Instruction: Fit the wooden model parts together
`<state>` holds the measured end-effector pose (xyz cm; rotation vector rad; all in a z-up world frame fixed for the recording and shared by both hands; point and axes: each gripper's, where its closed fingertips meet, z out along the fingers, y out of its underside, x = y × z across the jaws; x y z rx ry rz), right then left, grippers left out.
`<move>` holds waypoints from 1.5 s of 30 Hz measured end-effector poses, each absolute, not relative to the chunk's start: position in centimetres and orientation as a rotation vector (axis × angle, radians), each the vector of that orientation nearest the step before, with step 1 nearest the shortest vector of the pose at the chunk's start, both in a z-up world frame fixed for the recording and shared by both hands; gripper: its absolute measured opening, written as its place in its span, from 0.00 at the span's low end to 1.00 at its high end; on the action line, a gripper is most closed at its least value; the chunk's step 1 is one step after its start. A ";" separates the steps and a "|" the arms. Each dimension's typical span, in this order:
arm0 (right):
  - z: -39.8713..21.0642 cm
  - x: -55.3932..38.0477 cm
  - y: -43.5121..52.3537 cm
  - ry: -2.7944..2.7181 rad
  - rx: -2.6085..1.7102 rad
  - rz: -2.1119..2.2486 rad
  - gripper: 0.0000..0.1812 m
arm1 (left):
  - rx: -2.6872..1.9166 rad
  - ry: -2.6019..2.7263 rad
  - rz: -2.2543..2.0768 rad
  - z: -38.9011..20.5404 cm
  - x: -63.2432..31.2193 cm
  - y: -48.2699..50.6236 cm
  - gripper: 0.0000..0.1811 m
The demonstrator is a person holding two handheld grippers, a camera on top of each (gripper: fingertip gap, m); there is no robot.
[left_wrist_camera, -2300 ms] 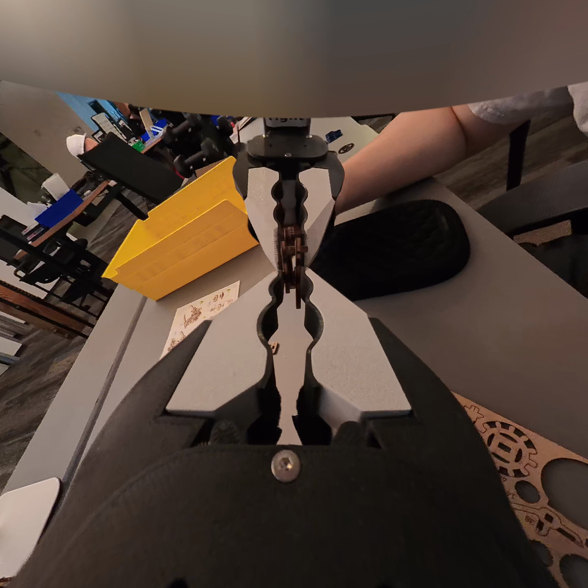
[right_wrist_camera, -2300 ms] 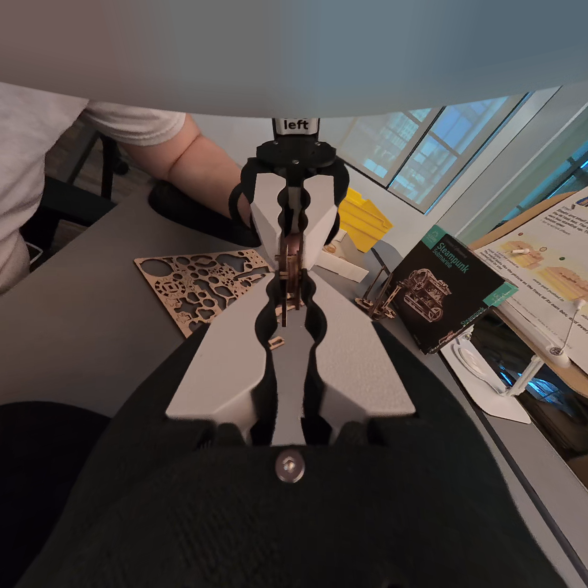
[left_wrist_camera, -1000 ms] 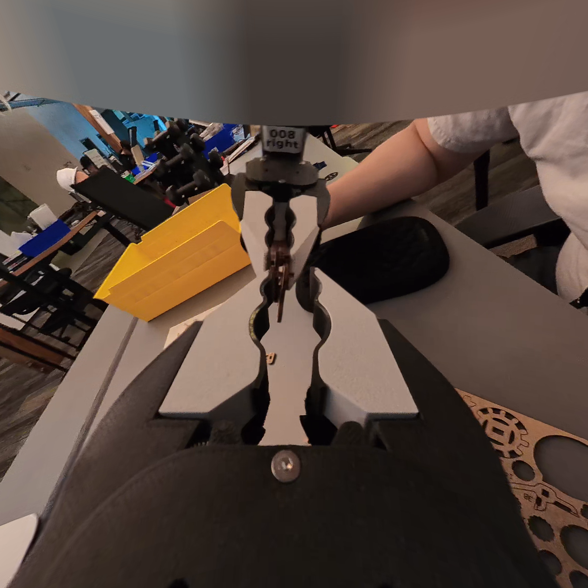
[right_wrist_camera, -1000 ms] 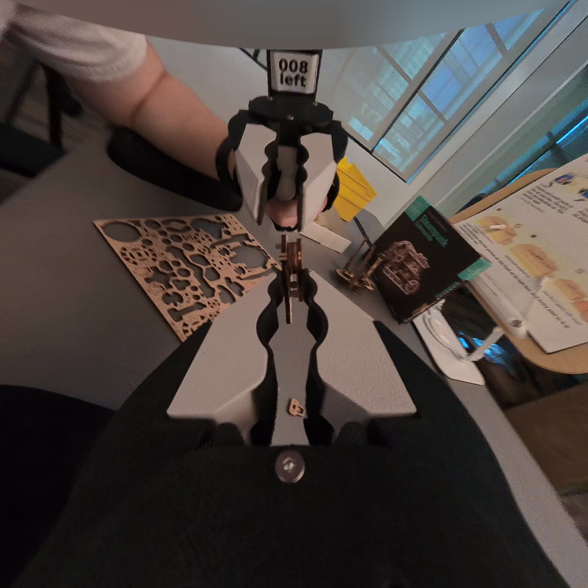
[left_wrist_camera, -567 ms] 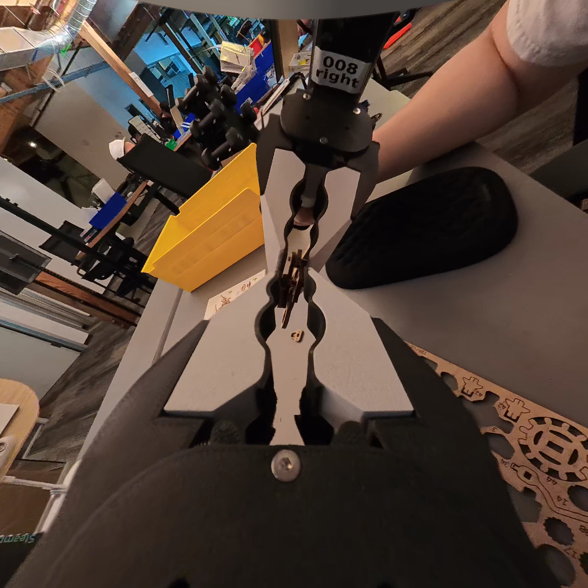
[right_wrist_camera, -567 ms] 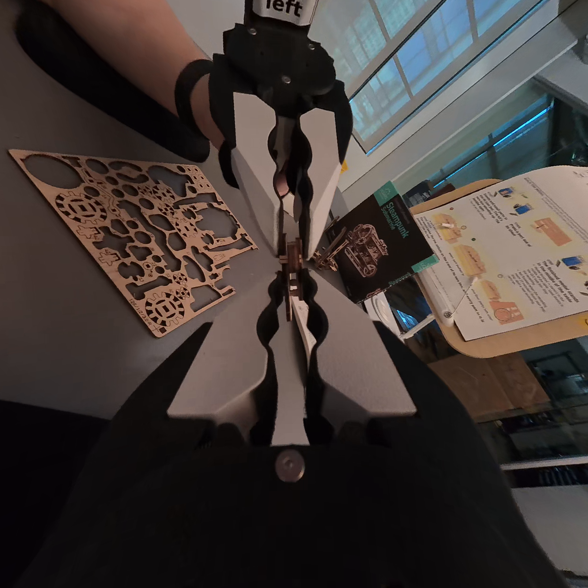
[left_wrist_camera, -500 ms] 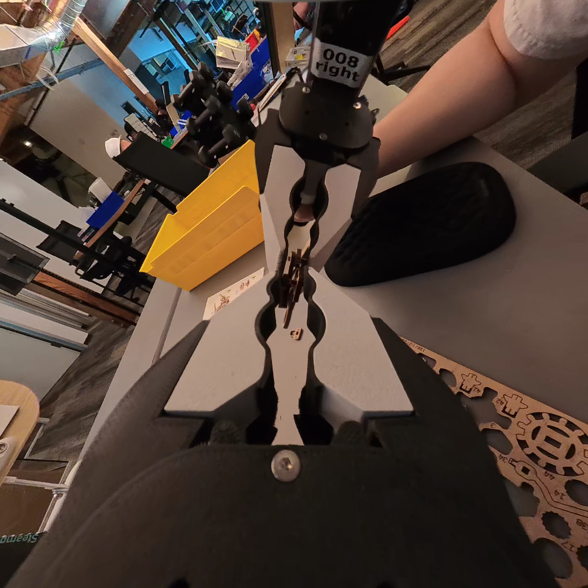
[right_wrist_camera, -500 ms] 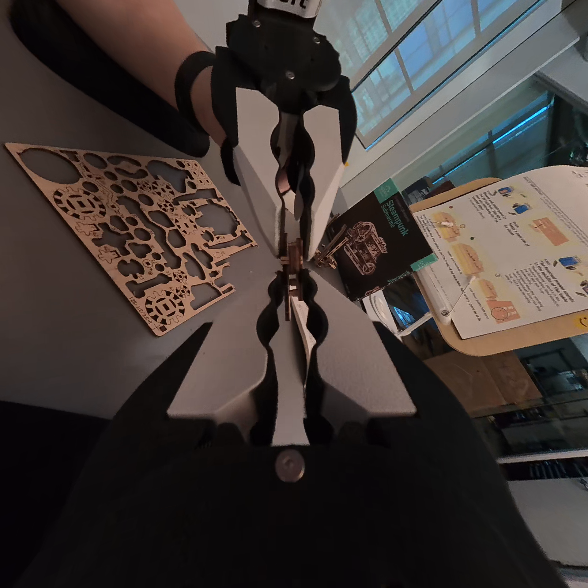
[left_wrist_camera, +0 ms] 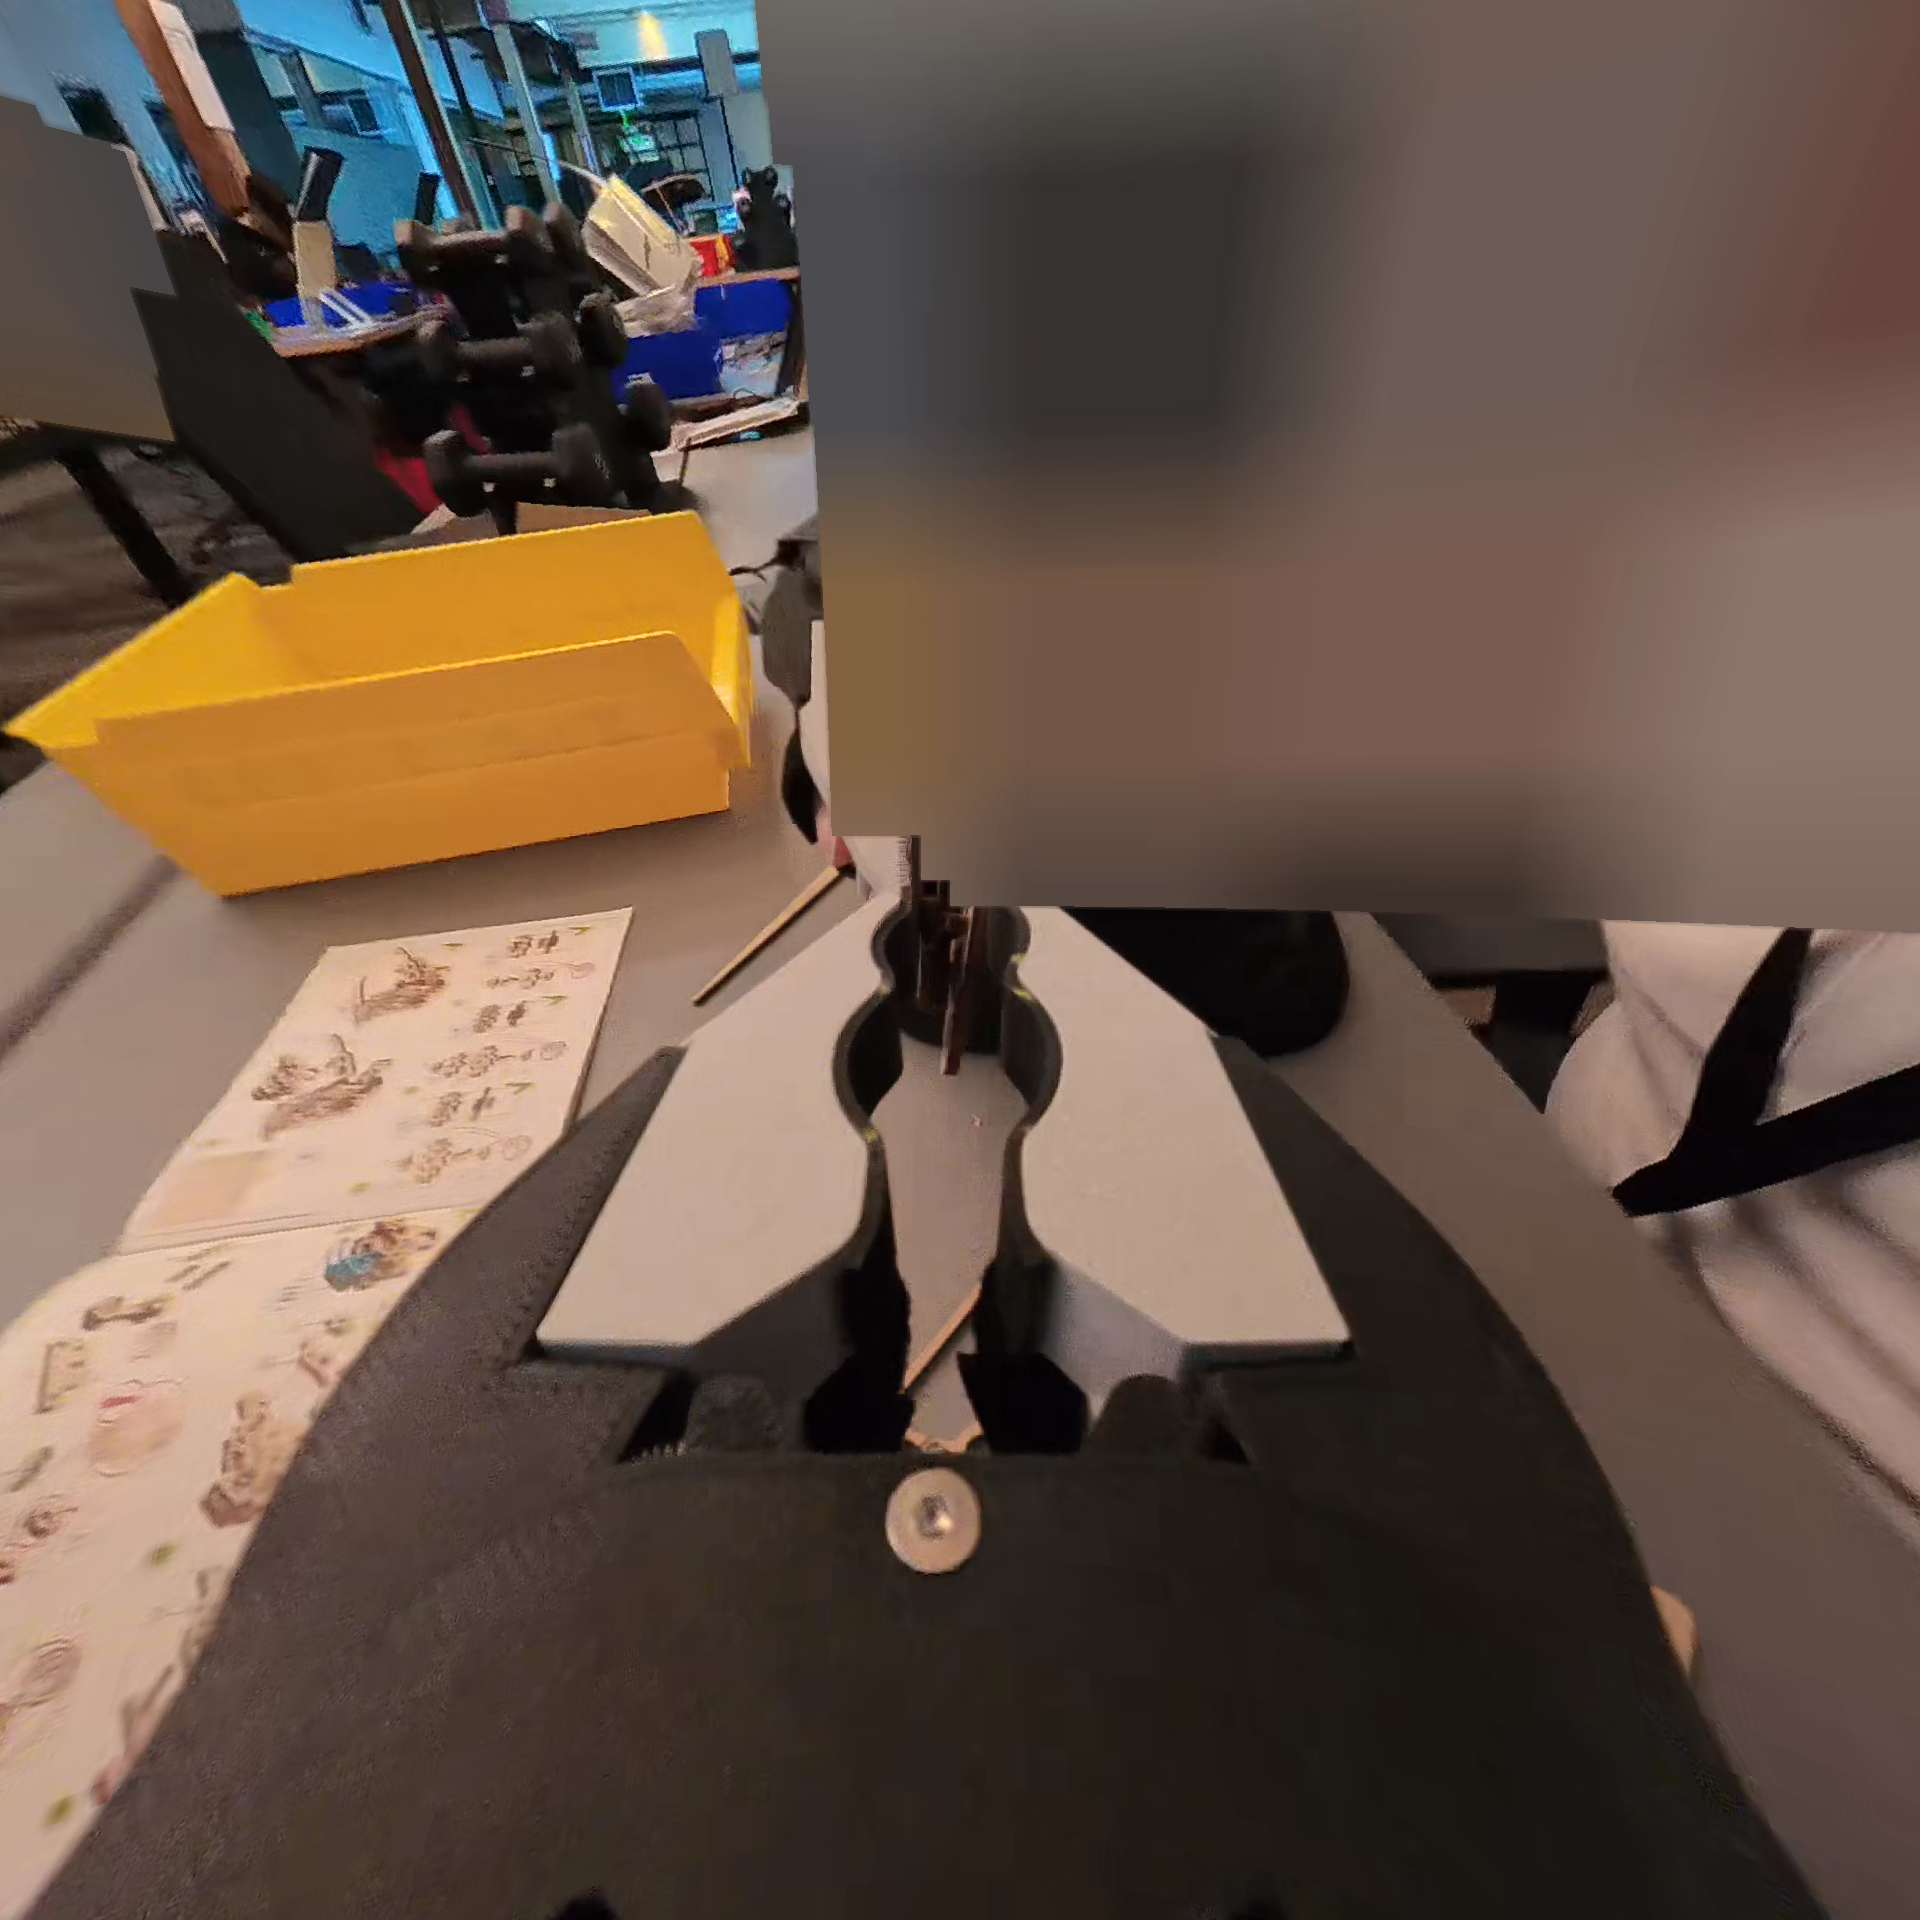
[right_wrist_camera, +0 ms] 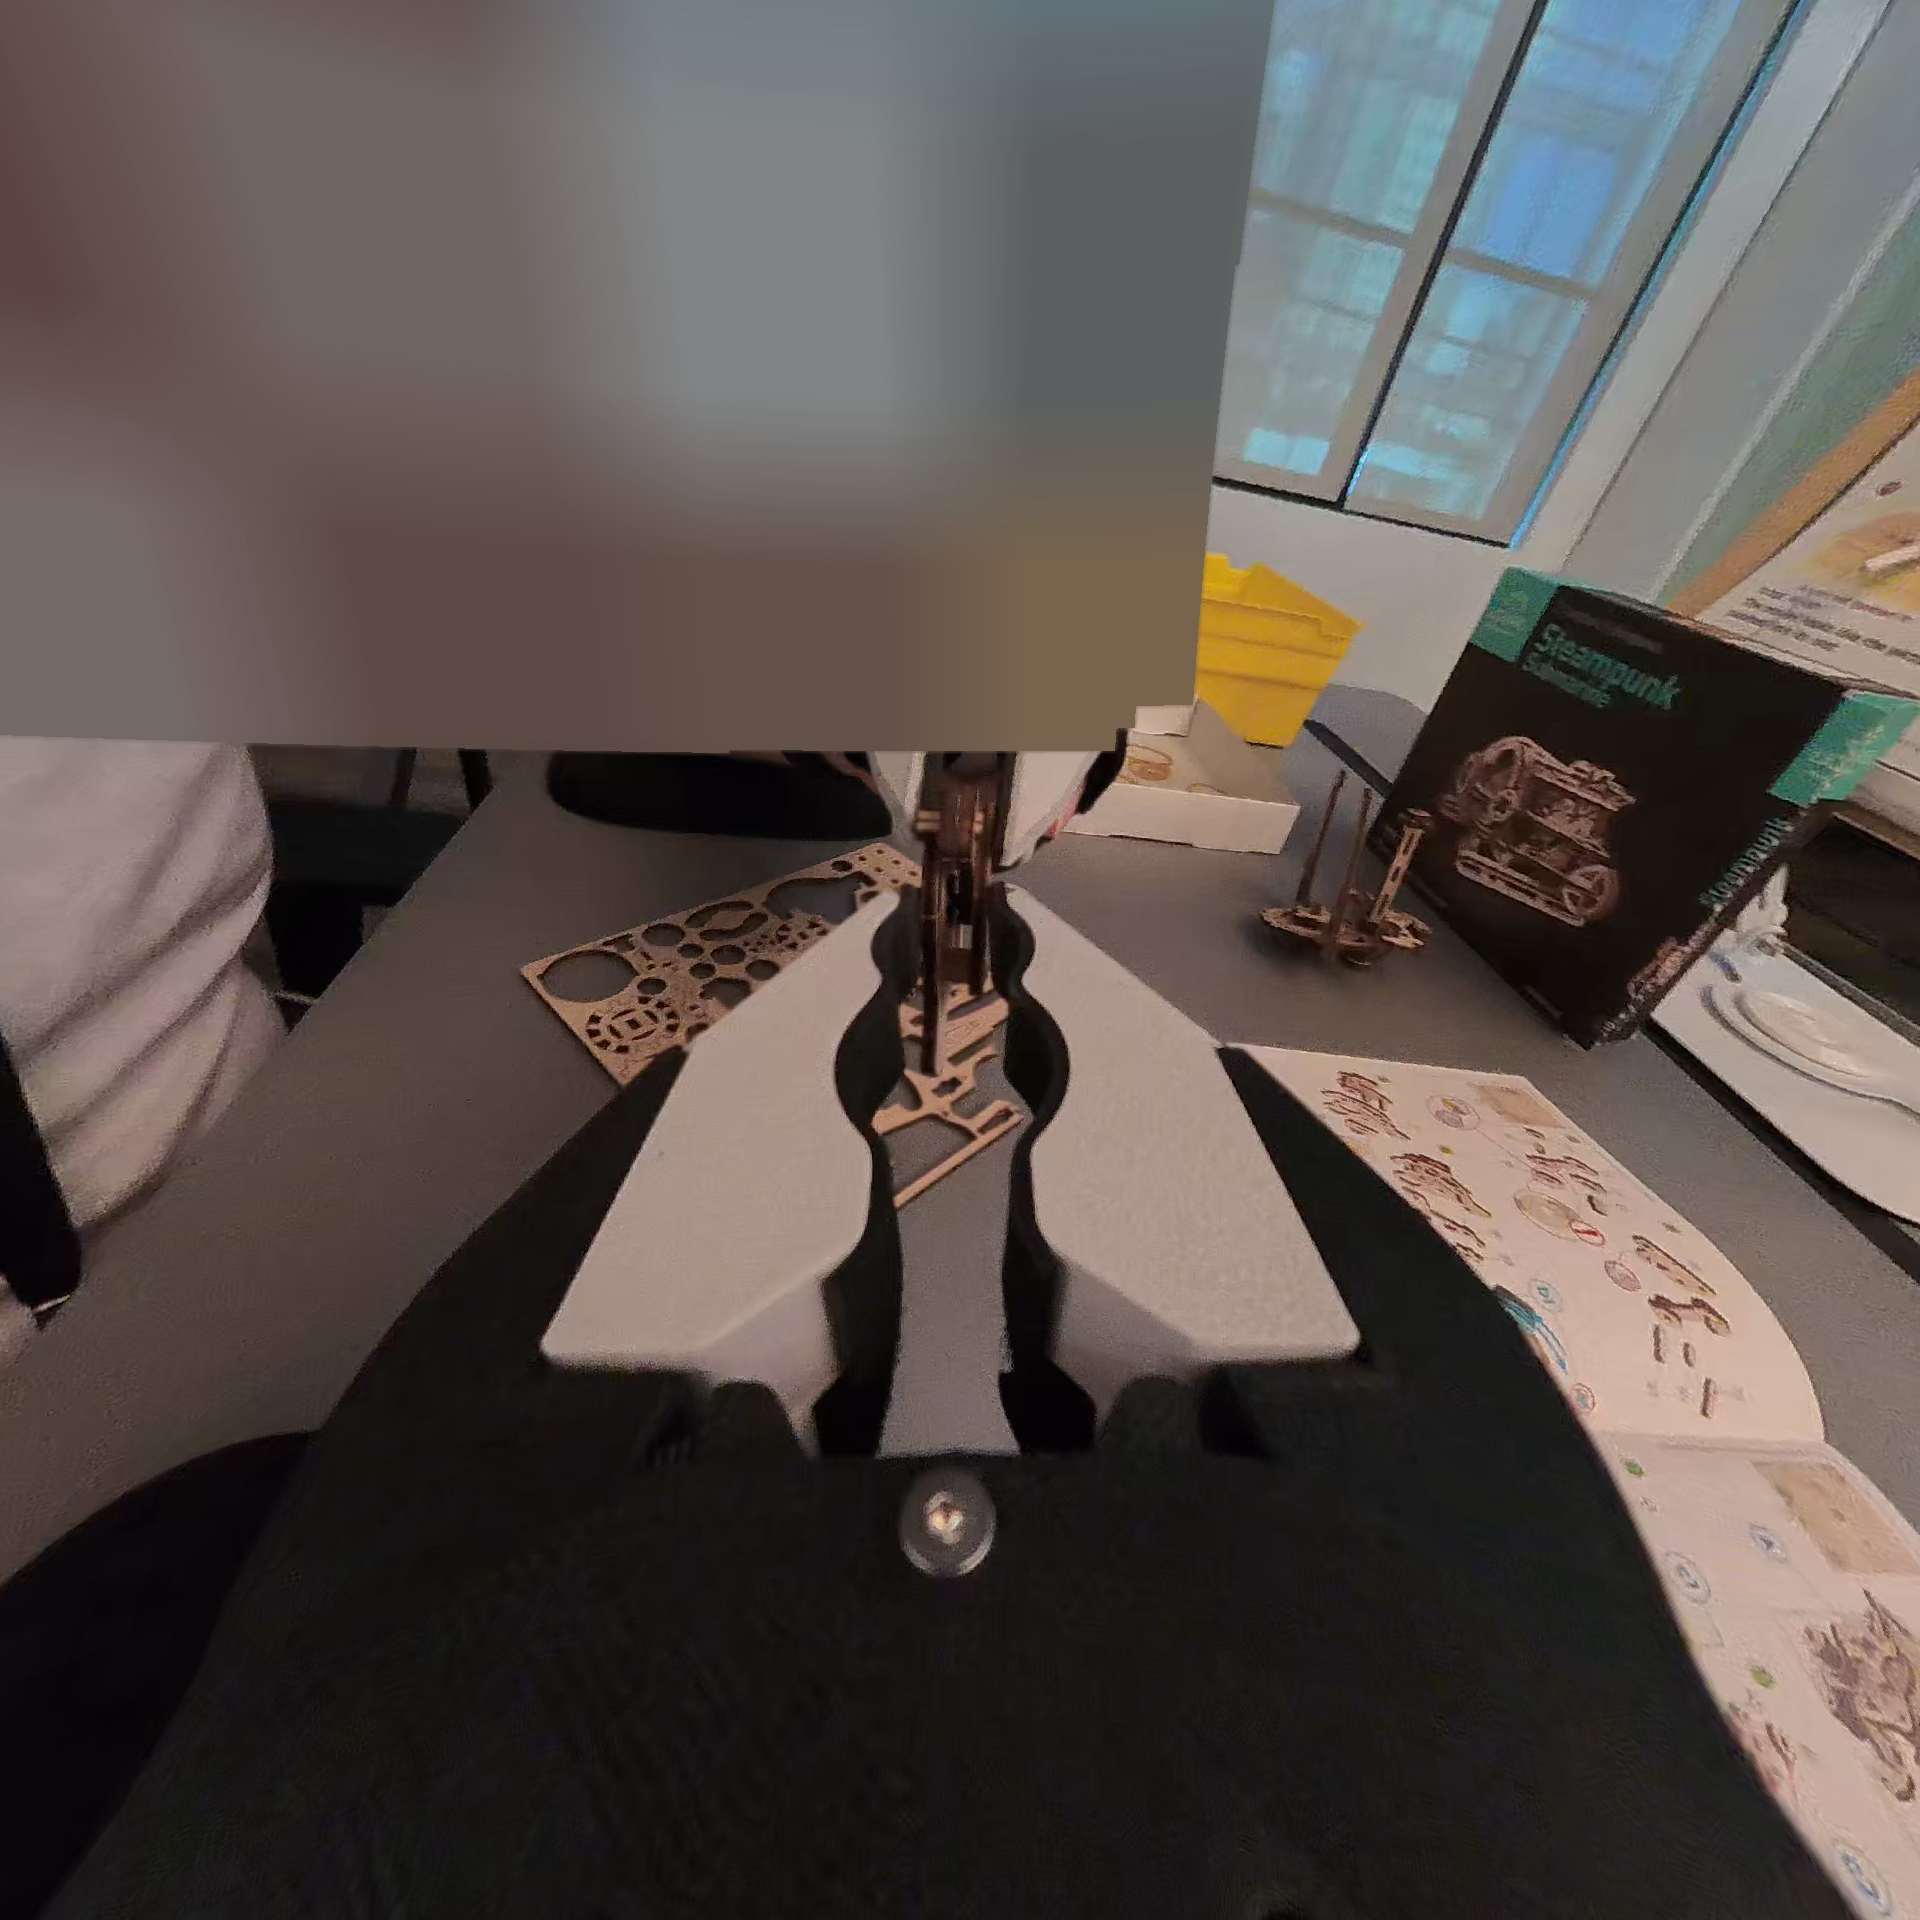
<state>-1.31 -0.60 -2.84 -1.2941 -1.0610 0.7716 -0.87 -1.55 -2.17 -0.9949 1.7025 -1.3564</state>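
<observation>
I pinch the small wooden assembly (right_wrist_camera: 951, 894) in both grippers, left (left_wrist_camera: 948, 971) and right (right_wrist_camera: 951, 935), pressing squarely so nothing snaps.

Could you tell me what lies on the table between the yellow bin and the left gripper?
In the left wrist view, a thin wooden stick lies on the grey table between the yellow bin and the left gripper.

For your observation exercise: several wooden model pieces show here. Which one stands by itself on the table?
The small frame beside the dark box; the sheet lies flat, and the assembly is held.
</observation>
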 end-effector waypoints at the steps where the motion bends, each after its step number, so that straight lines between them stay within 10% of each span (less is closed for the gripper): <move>1: -2.9 -1.3 -0.4 -1.047 -1.299 0.771 0.05 | -1.000 1.693 -1.378 -2.2 -0.9 -1.4 0.06; 45: -4.1 -2.5 -0.9 -1.256 -1.217 0.242 0.00 | -0.725 1.750 -0.880 -3.2 -1.1 -0.8 0.00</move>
